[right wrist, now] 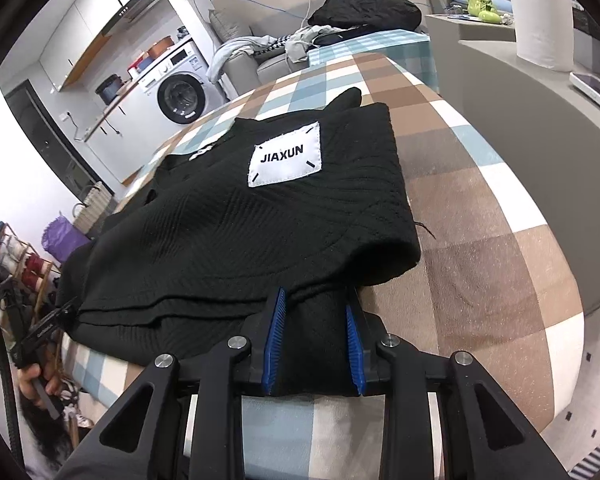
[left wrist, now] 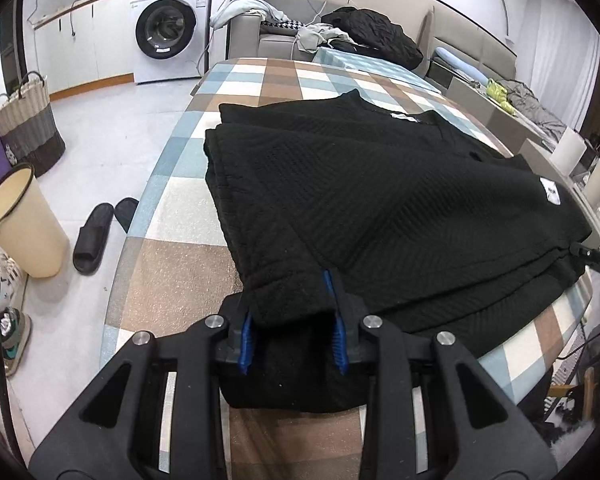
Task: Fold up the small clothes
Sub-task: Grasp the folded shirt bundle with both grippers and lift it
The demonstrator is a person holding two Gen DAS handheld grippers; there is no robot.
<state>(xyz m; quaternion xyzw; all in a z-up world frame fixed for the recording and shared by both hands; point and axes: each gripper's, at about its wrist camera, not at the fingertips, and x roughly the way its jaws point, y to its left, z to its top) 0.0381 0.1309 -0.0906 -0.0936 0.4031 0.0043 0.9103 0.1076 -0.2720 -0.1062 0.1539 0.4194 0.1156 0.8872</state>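
A black ribbed garment (left wrist: 364, 200) lies partly folded on the checked table (left wrist: 180, 272), with a white neck label at its far end. My left gripper (left wrist: 292, 320) is shut on the near left corner of its hem, blue pads pressing thick folded cloth. In the right wrist view the same black garment (right wrist: 236, 236) shows a white JIAXUN patch (right wrist: 286, 155). My right gripper (right wrist: 314, 340) is shut on the near right corner of the hem, cloth bunched between its blue pads. Each gripper's tip shows at the edge of the other's view.
A cream bin (left wrist: 24, 220), black slippers (left wrist: 96, 236) and a woven basket (left wrist: 28, 124) stand on the floor left of the table. A washing machine (left wrist: 168, 28) and a sofa with heaped clothes (left wrist: 364, 32) lie beyond. A grey counter (right wrist: 540, 128) with a white roll (right wrist: 540, 24) runs along the right.
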